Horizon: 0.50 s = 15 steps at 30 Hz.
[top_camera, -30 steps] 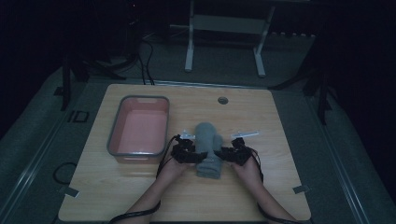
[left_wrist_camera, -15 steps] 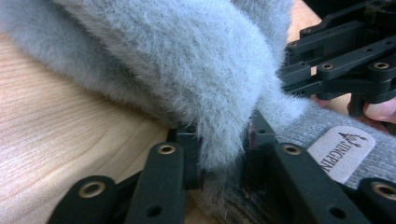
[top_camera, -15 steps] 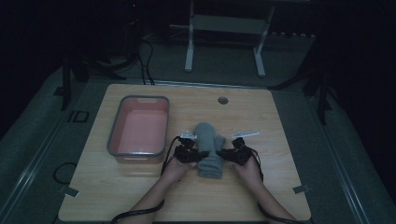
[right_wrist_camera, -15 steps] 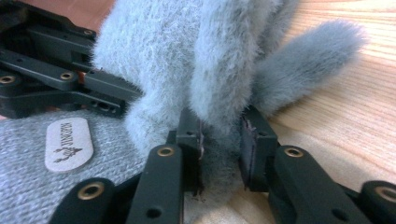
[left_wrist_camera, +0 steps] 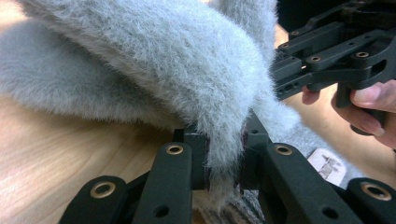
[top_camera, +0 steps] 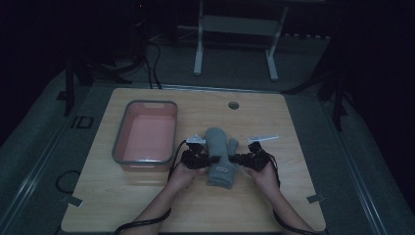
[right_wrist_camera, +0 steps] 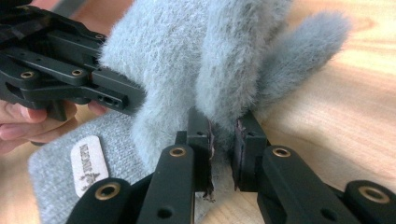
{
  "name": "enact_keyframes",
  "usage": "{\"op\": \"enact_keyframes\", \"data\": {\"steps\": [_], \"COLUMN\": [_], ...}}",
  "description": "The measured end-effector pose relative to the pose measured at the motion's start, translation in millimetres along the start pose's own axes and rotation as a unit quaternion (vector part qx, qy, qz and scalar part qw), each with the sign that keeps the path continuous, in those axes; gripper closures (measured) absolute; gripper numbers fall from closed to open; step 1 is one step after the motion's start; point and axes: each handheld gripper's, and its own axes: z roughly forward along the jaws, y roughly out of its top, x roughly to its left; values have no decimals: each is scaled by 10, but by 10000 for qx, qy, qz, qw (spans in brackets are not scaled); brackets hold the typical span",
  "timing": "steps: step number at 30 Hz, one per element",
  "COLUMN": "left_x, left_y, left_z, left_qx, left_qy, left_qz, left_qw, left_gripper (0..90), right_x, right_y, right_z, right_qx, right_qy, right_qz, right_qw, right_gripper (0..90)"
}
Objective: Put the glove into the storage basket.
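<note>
A fuzzy grey mitten (top_camera: 221, 155) lies a little below the middle of the high view, on the wooden counter (top_camera: 293, 127), its knit cuff with a small pale label (right_wrist_camera: 87, 164) toward the bottom of the frame. The left gripper (top_camera: 199, 160) comes at the mitten from the left of the frame and the right gripper (top_camera: 243, 158) from the right, each held in a hand. In the left gripper view the jaws have just closed and pinch a fold of the fuzzy fabric (left_wrist_camera: 224, 140) between the pads. In the right gripper view the jaws have just been closing and clamp another fold (right_wrist_camera: 223, 112) of the mitten. A pink tray (top_camera: 145, 134) with a grey rim sits left of centre on the counter, just beside the left gripper
</note>
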Motion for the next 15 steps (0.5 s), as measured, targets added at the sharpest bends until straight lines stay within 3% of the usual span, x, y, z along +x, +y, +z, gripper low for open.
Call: {"op": "enact_keyframes", "data": {"steps": [7, 11, 15], "left_x": [-82, -106, -95], "left_y": [234, 427, 531], "left_z": [-181, -335, -425], "left_qx": [-89, -116, -96], "left_qy": [-167, -148, -105], "left_qz": [291, 556, 675], "left_qw": [9994, 9983, 9976], "left_gripper": [793, 792, 791], "right_x": [152, 240, 312], "right_y": [184, 316, 453], "right_z": [-243, -312, -334], "right_qx": [-335, -462, -543], "right_qy": [77, 107, 145], "right_qz": [-110, -162, -188], "right_qw": [9994, 9987, 9982], "right_gripper": [804, 805, 807]}}
